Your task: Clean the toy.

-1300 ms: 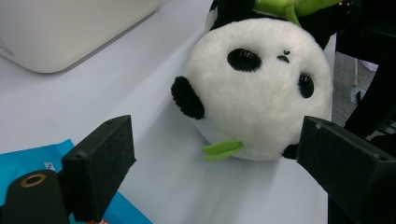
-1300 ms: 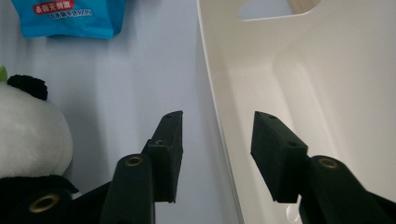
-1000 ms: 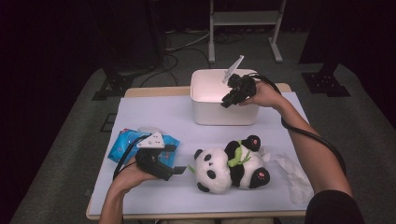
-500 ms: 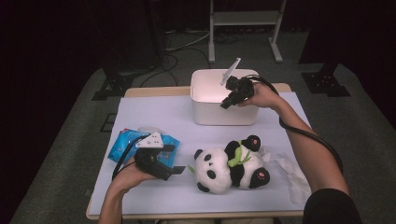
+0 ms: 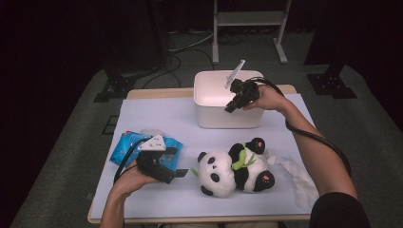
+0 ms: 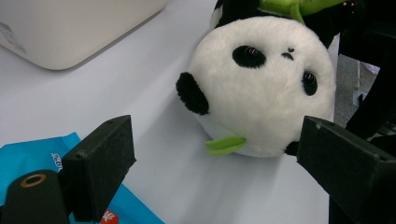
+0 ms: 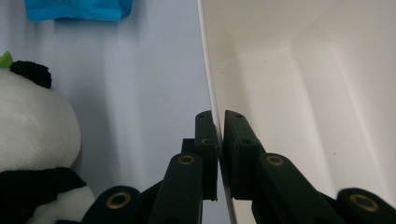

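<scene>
the right gripper (image 7: 218, 140) had just closed, pinching the white bin (image 5: 209, 102) by its near wall. the left gripper (image 6: 224, 158) stood wide apart, the panda (image 6: 261, 88) lying just ahead between its jaws, untouched.

The right gripper (image 5: 231, 105) is held at the far edge of the table, its jaws pinched together on the thin wall of the white bin (image 7: 208, 70), the right forearm stretched forward from the near right corner. The left gripper (image 5: 179, 173) is rested near the table's front edge, its jaws spread wide and level, with the left hand (image 5: 130, 178) wrapped around its body.
</scene>
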Tool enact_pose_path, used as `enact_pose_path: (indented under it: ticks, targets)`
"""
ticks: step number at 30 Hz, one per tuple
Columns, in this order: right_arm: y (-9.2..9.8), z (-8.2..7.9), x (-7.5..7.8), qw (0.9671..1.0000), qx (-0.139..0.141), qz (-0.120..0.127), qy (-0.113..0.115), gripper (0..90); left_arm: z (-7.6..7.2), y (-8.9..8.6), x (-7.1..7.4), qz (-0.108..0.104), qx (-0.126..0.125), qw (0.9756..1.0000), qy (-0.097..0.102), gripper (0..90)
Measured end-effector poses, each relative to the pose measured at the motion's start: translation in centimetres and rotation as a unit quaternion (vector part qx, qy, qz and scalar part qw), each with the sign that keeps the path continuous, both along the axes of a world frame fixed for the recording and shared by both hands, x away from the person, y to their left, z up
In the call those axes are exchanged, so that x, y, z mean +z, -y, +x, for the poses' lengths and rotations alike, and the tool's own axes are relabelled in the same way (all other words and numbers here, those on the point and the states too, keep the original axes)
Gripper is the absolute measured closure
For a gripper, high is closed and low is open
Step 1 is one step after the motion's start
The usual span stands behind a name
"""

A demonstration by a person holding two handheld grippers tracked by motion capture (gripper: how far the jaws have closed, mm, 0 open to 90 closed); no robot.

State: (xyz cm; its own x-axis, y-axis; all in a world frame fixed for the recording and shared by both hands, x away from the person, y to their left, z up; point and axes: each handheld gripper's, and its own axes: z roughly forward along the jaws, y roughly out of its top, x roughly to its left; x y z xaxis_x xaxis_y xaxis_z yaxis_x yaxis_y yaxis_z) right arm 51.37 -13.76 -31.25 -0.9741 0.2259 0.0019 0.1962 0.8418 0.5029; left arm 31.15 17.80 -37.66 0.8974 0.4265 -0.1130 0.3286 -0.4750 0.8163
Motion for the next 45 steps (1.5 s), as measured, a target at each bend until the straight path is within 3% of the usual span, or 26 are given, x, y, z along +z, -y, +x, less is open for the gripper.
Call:
enact_pose_path:
  ticks: [12,18,30,45]
  targets:
    - [0.2,-2.0,0.2,0.9998,0.016,-0.007,-0.007,84.3,-0.1,0.1,0.0,-0.001,-0.004,1.0,-0.002,10.6]
    - [0.7,-3.4,0.1,0.9998,0.021,0.002,-0.006,84.0,-0.2,0.1,0.1,-0.003,-0.004,1.0,0.001,10.6]
    - [0.9,-5.9,0.1,0.9998,0.019,-0.002,-0.005,84.1,-0.3,0.4,0.3,-0.002,-0.008,1.0,0.005,10.6]
    - [0.8,-7.6,0.1,0.9995,0.031,0.002,-0.008,85.2,-0.3,0.3,0.3,0.001,-0.008,1.0,0.006,10.5]
